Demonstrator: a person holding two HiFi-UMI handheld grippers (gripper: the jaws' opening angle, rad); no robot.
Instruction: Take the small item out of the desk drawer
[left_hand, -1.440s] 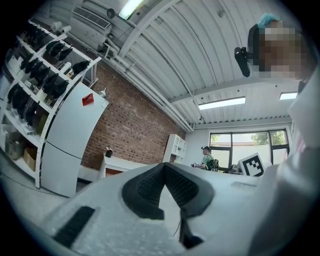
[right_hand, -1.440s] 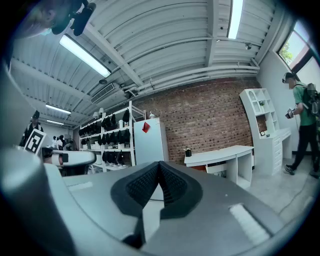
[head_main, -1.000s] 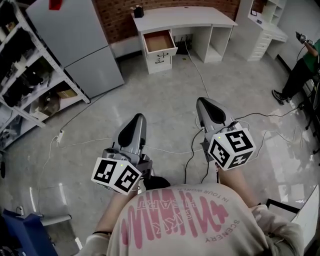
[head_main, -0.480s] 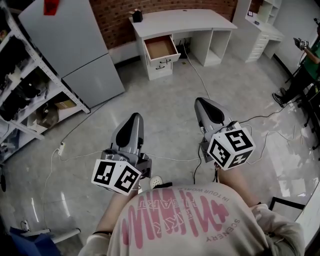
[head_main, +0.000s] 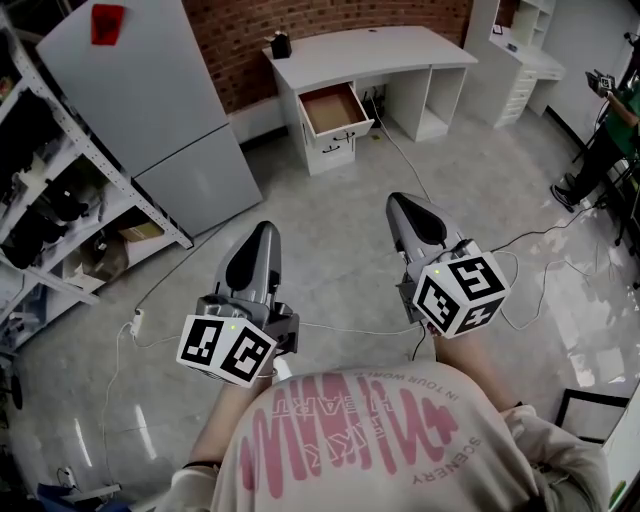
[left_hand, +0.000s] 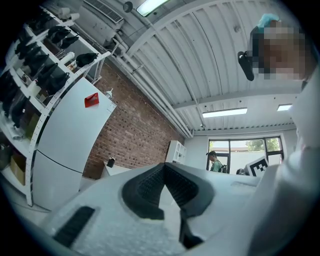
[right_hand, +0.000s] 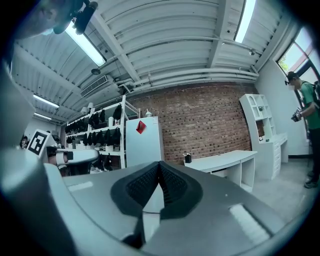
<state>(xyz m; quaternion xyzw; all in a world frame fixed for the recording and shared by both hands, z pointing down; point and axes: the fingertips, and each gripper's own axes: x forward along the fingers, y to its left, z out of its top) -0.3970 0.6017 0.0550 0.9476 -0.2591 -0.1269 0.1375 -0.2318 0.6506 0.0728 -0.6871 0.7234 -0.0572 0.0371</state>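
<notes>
Drawer (head_main: 335, 108): pulled out of the left pedestal of the white desk (head_main: 400, 42), brown bottom showing. No small item can be made out in it from here; too far and too small to tell. Below it, a closed drawer front (head_main: 334, 146).

Desk stands against the brick wall (head_main: 300, 18), at the far side of the floor (head_main: 330, 210), well apart from both grippers. A small dark object (head_main: 281, 45) sits on the desktop near its left end.

Left gripper (head_main: 260, 240): held level over the floor, pointing toward the desk. In the left gripper view its jaws (left_hand: 165, 167) meet at the tips, with nothing between them.

Right gripper (head_main: 405, 208): beside the left one, also pointing toward the desk. In the right gripper view its jaws (right_hand: 159, 165) are closed tip to tip and hold nothing.

Surroundings:
- A tall grey cabinet (head_main: 150, 110) with a red tag (head_main: 107, 22) stands to the left of the desk.
- A white shelf rack (head_main: 60, 215) loaded with dark gear runs along the left edge.
- A white shelf unit (head_main: 528, 60) stands to the right of the desk.
- Cables (head_main: 400, 150) trail across the floor from the desk toward the near side.
- A person in green (head_main: 610, 125) stands at the far right.
</notes>
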